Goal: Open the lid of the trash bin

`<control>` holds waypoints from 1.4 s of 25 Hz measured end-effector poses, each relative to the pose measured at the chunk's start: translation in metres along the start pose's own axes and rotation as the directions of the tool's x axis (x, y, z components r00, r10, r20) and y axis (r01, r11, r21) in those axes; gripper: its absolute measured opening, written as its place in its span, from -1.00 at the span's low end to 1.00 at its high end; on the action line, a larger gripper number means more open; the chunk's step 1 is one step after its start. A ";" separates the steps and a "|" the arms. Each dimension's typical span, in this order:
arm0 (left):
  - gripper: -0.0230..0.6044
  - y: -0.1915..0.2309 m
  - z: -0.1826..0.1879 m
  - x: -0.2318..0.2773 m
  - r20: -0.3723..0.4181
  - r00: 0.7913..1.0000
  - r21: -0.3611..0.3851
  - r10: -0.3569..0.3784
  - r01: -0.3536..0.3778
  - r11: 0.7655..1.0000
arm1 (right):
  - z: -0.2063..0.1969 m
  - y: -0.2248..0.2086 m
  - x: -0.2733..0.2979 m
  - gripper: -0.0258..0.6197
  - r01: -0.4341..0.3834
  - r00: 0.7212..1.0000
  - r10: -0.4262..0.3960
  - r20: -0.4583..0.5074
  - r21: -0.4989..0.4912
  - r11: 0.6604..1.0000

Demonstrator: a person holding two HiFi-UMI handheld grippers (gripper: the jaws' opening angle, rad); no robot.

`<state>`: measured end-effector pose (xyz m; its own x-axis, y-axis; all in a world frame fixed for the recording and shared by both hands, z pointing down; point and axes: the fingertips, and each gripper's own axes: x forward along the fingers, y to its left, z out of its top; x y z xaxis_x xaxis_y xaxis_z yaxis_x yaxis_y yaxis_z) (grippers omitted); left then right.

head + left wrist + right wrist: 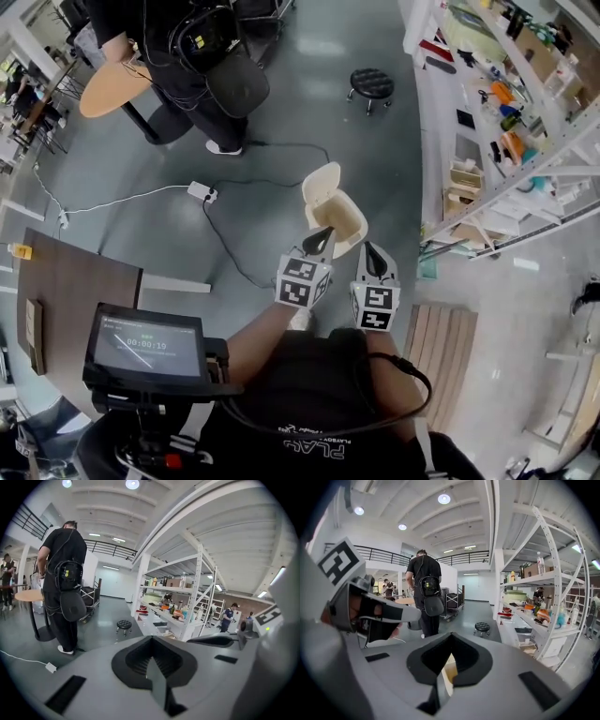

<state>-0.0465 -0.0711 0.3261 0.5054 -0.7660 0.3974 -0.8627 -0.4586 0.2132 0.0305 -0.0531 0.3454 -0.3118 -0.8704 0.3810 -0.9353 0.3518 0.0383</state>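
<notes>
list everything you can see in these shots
trash bin: 1, beige, on the floor just ahead of the grippers, lid standing up
stool: 1, black, on the floor near the shelving
power strip: 1, white, on the floor, cables running from it
round table: 1, light wood, upper left
standing person: 1, black clothes, beside the round table
shelving: white, right side, loaded with mixed items
dark table: 1, brown, lower left
screen: 1, black, lower left
slatted board: 1, wood, on the floor, lower right
left gripper: grey, jaws together, nothing between them
right gripper: grey, jaws a narrow slit apart, holding nothing
</notes>
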 end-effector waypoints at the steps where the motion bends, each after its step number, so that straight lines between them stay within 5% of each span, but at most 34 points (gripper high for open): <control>1: -0.94 -0.004 0.002 -0.004 0.006 1.000 0.008 0.002 -0.002 1.000 | 0.001 0.000 -0.006 -0.93 -0.006 1.000 0.006 0.004 -0.001 1.000; 22: -0.94 -0.100 -0.037 -0.060 0.013 0.993 0.049 0.118 -0.119 0.992 | -0.044 -0.021 -0.114 -0.93 -0.096 0.995 0.096 0.023 -0.010 0.995; 35: -0.94 -0.090 -0.044 -0.072 0.004 0.992 0.043 0.130 -0.130 0.991 | -0.026 -0.022 -0.112 -0.93 -0.084 0.995 0.082 0.055 0.032 0.996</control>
<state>-0.0059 0.0449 0.3178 0.3894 -0.8207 0.4181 -0.9193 -0.3744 0.1211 0.0905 0.0454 0.3255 -0.3965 -0.8562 0.3311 -0.9107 0.4125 -0.0240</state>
